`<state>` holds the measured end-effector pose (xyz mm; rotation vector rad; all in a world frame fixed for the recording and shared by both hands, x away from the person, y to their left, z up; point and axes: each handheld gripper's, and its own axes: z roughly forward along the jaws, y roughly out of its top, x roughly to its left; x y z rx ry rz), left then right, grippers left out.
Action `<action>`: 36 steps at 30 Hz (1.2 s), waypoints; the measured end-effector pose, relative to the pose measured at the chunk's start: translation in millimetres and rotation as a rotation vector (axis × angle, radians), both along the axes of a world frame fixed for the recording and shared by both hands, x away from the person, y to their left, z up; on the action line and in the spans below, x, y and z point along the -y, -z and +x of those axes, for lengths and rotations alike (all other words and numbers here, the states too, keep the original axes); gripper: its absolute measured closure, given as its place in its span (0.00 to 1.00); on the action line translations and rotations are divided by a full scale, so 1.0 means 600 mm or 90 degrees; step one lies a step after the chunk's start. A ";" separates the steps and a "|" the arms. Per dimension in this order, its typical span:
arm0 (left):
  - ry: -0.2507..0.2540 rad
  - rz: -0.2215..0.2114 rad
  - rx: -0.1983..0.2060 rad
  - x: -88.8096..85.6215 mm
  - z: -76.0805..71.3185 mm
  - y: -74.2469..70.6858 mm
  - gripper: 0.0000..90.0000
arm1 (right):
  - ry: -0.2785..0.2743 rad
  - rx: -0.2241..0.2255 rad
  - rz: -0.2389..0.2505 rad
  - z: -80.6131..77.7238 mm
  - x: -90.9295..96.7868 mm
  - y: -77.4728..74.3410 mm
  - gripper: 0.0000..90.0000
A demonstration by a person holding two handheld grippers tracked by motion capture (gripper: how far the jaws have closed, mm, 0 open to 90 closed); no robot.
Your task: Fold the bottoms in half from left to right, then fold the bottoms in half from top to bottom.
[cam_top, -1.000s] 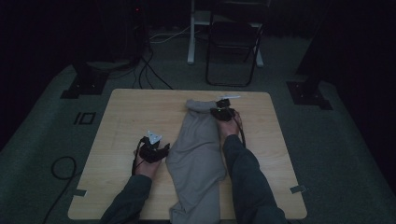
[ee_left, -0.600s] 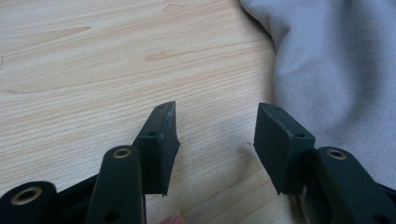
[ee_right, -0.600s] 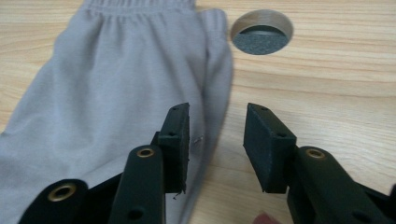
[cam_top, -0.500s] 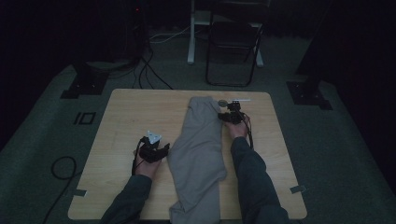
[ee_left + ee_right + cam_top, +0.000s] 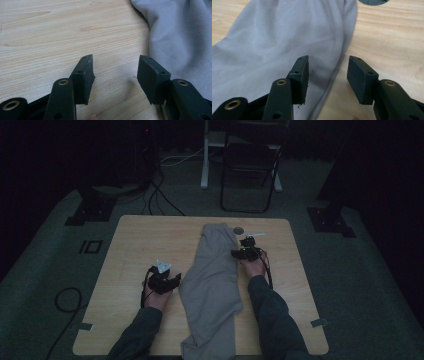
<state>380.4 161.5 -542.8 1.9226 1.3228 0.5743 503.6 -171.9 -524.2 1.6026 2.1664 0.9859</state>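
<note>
Wooden table (image 5: 135,245); grey garment (image 5: 212,275) lengthwise

Both forearms enter from the near edge of the desk (image 5: 130,240), sleeved in dark fabric. The left gripper (image 5: 170,281) is held low over the left half of the desk, near the near edge; its fingers (image 5: 85,75) stand apart with nothing between them. The right gripper (image 5: 239,253) is held farther forward, right of the desk's centre line, toward the far edge. Its fingers (image 5: 300,75) are likewise spread wide, with nothing clamped. The right arm is extended more than the left.
</note>
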 end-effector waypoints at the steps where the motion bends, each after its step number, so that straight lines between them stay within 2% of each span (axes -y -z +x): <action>1: 0.000 0.000 -0.001 0.000 0.000 0.000 0.52 | -0.003 0.002 0.007 -0.009 0.001 -0.002 0.56; 4: -0.001 0.001 -0.002 0.000 0.000 0.000 0.52 | -0.015 0.015 0.015 -0.037 0.000 -0.007 0.55; 6: 0.000 0.005 -0.002 0.002 0.000 0.000 0.51 | -0.029 0.032 0.010 -0.057 -0.001 -0.011 0.54; 10: 0.010 0.025 -0.005 0.008 0.000 0.001 0.50 | -0.046 0.055 0.004 -0.093 0.000 -0.017 0.52; 12: 0.015 0.023 0.003 0.009 0.001 0.000 0.50 | -0.048 0.063 0.003 -0.109 0.001 -0.019 0.52; 14: 0.020 -0.002 -0.003 0.012 0.008 0.000 0.50 | -0.060 0.061 0.009 -0.120 0.001 -0.019 0.51; 15: 0.024 -0.006 -0.006 0.018 0.012 -0.002 0.50 | -0.064 0.062 0.006 -0.123 -0.001 -0.019 0.51; 19: 0.056 0.000 0.008 0.048 0.026 -0.019 0.52 | -0.076 0.079 0.001 -0.127 -0.010 -0.022 0.55; 21: 0.081 0.007 0.013 0.067 0.035 -0.028 0.54 | -0.074 0.071 0.004 -0.123 -0.015 -0.021 0.57; 22: 0.097 0.011 0.013 0.077 0.040 -0.031 0.56 | -0.074 0.070 0.001 -0.121 -0.018 -0.018 0.58; 24: 0.132 0.022 0.008 0.095 0.050 -0.032 0.70 | -0.074 0.065 -0.007 -0.116 -0.024 -0.011 0.60; 26: 0.146 0.037 0.002 0.112 0.060 -0.026 0.75 | -0.071 0.055 -0.020 -0.112 -0.029 -0.001 0.63; 29: 0.145 0.051 -0.017 0.127 0.072 -0.009 0.75 | -0.072 0.043 -0.043 -0.108 -0.037 0.013 0.65; 31: 0.139 0.042 -0.016 0.126 0.073 -0.005 0.75 | -0.076 0.041 -0.054 -0.109 -0.039 0.018 0.65; 33: 0.137 0.043 -0.012 0.124 0.071 -0.004 0.75 | -0.079 0.041 -0.069 -0.113 -0.042 0.017 0.65; 35: 0.137 0.044 -0.008 0.121 0.065 -0.002 0.75 | -0.092 0.049 -0.098 -0.120 -0.046 0.017 0.65; 36: 0.132 0.039 -0.007 0.117 0.061 -0.002 0.75 | -0.096 0.050 -0.100 -0.125 -0.046 0.017 0.65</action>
